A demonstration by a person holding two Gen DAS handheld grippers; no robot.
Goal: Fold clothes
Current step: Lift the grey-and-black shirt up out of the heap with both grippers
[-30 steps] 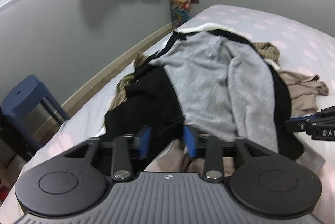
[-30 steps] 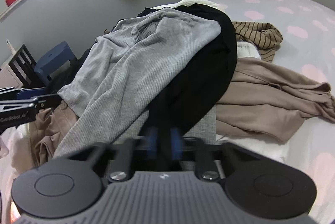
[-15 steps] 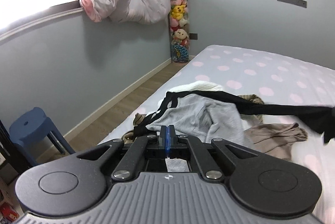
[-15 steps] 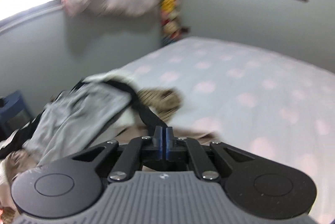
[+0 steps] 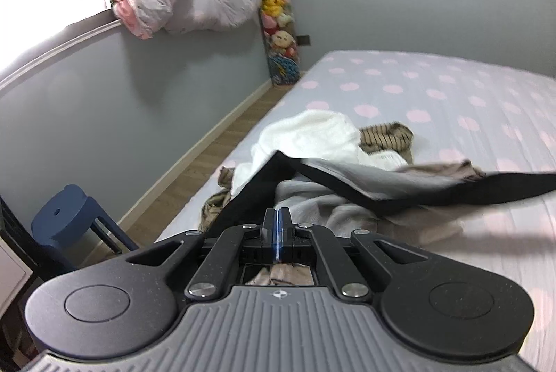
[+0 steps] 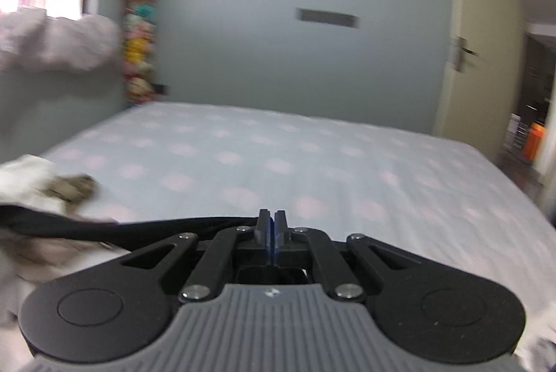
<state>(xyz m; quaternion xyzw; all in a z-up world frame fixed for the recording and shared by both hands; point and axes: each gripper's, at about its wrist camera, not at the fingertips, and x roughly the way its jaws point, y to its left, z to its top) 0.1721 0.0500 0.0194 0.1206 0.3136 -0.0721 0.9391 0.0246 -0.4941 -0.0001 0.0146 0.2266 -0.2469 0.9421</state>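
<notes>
1. The left gripper (image 5: pixel 277 215) has its jaws pressed together on one end of the black garment (image 5: pixel 410 188), which rises from the pile of clothes.
2. The right gripper (image 6: pixel 271 219) is likewise clamped on the other end of the same garment (image 6: pixel 104 228).
3. The black garment stretches taut between them, lifted above the grey garment (image 5: pixel 333 208) and the beige one (image 5: pixel 448 168).
4. A white garment (image 5: pixel 312 135) and a striped one (image 5: pixel 385 134) lie behind, on the polka-dot bed (image 5: pixel 451 101).
5. A blue stool (image 5: pixel 66 212) stands on the floor beside the bed.
</notes>
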